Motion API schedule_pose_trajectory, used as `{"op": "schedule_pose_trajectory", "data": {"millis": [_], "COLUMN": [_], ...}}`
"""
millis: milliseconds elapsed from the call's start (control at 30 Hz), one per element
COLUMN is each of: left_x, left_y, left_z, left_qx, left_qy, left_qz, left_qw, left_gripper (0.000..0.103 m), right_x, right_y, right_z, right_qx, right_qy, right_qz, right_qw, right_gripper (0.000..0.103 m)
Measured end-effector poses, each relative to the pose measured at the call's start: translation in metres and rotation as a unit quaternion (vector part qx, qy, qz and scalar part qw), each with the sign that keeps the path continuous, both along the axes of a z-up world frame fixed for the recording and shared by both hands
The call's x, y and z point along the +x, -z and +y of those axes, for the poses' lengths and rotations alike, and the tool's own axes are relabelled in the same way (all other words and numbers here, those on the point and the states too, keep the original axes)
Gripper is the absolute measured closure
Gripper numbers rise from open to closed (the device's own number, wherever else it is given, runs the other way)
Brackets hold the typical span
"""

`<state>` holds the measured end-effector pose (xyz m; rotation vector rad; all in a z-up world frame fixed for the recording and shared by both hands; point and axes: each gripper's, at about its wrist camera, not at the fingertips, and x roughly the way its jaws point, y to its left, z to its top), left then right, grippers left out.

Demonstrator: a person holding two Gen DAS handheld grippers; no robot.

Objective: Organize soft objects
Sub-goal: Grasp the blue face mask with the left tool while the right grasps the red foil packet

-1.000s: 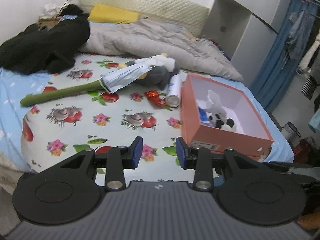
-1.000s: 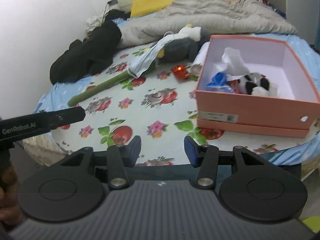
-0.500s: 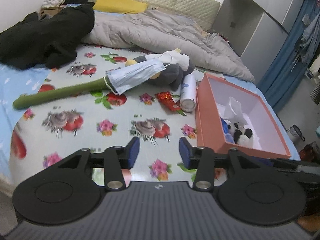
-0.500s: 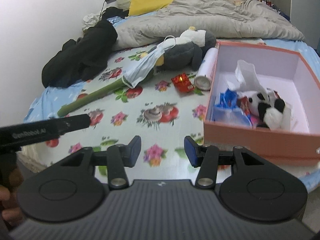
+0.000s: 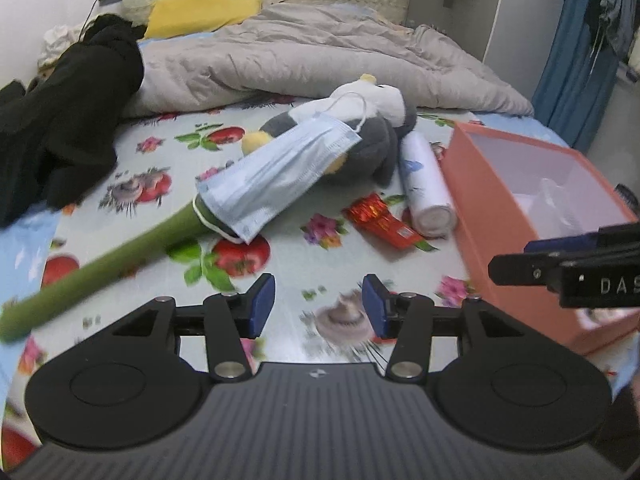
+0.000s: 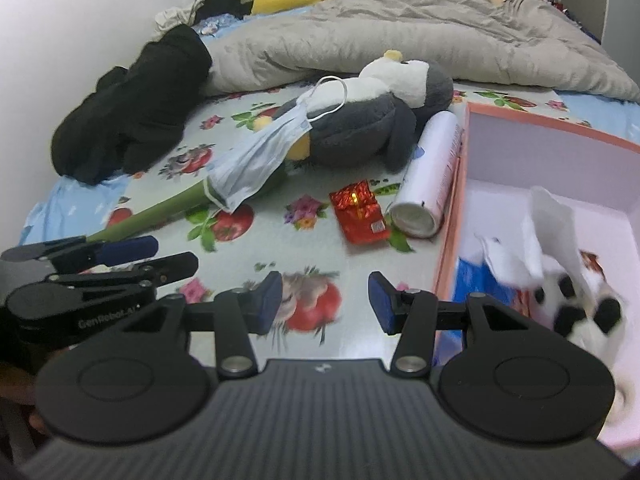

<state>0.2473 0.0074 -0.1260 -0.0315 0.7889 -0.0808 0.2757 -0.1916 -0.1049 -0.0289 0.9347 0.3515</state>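
Observation:
A grey and white penguin plush (image 5: 360,136) (image 6: 372,120) lies on the flowered sheet, with a blue face mask (image 5: 276,176) (image 6: 256,156) draped from it onto a long green plush stem (image 5: 100,272) (image 6: 160,208). Beside them lie a red packet (image 5: 380,220) (image 6: 358,212) and a white spray can (image 5: 426,184) (image 6: 432,172). An orange box (image 5: 492,208) (image 6: 448,240) at the right holds a panda plush (image 6: 580,308) and white tissue (image 6: 548,232). My left gripper (image 5: 319,306) hovers over the sheet, its jaws opening with nothing between them. My right gripper (image 6: 325,306) is open and empty by the box's left wall.
A black garment (image 5: 60,120) is heaped at the left and a grey quilt (image 5: 320,60) with a yellow pillow (image 5: 200,16) at the bed's head. A blue curtain (image 5: 572,60) and white wardrobe stand at the right. Each gripper shows at the edge of the other's view.
Both grippers have moved forward and lower over the bed, so the penguin, mask and box appear closer. The left jaws have spread wider. The right jaws keep the same gap.

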Motion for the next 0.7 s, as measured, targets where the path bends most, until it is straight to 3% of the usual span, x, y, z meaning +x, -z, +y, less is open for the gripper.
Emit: {"op": "schedule_pose_trajectory", "data": {"millis": [467,500,600,700], "left_x": [0.112,0.117,0.13,0.141], "left_y": [0.06,0.063,0.07,0.077], "left_z": [0.017,0.017,0.015,0.01], "left_qx": [0.117,0.123,0.138,0.169], "left_qy": [0.024,0.026,0.044,0.064], "left_qz": [-0.015,-0.017,-0.024,-0.037], "left_qw": [0.9927,0.9919,0.9891,0.9829], "left_gripper": [0.048,0.048,0.048,0.04], "right_x": [0.129,0.134,0.148,0.16], "right_y": [0.064,0.068,0.079,0.09], "right_z": [0.047,0.049,0.053,0.056], "right_qx": [-0.038,-0.04,-0.057,-0.075], "right_qy": [-0.036,-0.042,-0.047,-0.054], "right_qz": [0.034,0.037,0.039,0.041], "right_qw": [0.998,0.998,0.997,0.995], "right_gripper": [0.053,0.051,0.033,0.033]}}
